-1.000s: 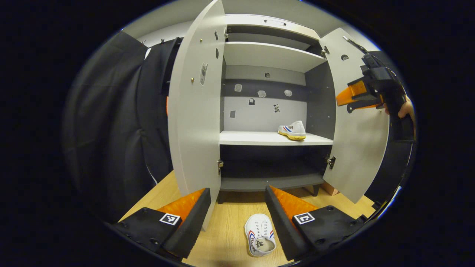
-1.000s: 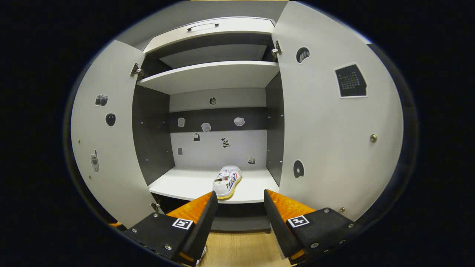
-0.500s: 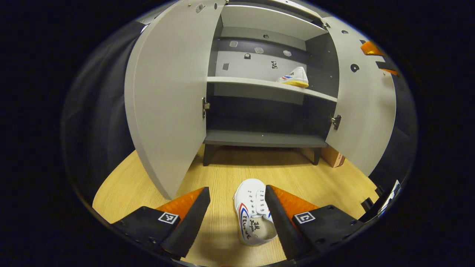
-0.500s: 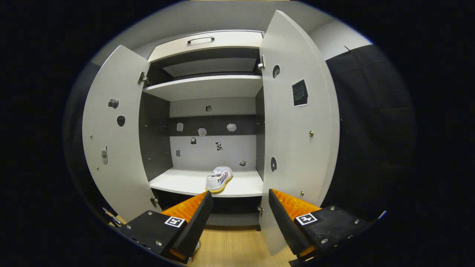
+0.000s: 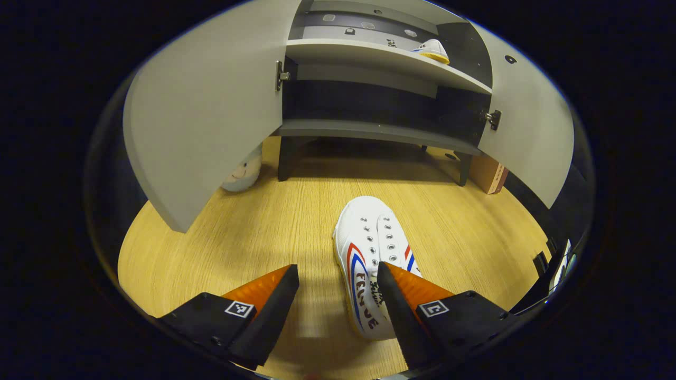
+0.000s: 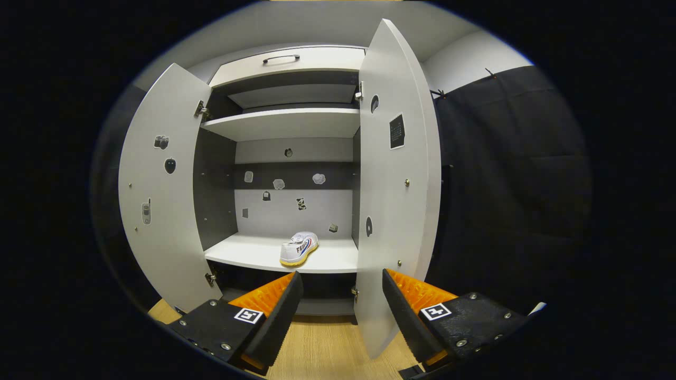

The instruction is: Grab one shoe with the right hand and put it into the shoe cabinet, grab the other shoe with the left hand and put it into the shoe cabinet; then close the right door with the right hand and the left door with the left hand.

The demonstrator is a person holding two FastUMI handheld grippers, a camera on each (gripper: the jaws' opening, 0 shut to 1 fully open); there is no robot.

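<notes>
The left tongs (image 5: 338,274) hang wide open over the second shoe (image 5: 369,258) on the floor (image 5: 222,248), set off to one side, with one finger (image 5: 404,287) above the shoe's opening and the other above bare floor. Closing from here would likely pinch only a thin side wall, so the shoe could twist or drop on the way up. The right tongs (image 6: 338,279) wait wide and empty before the shoe cabinet (image 6: 288,119), where the first shoe (image 6: 298,248) sits on the middle shelf (image 6: 248,253), and the open left door (image 5: 206,105) could snag a swinging shoe.
</notes>
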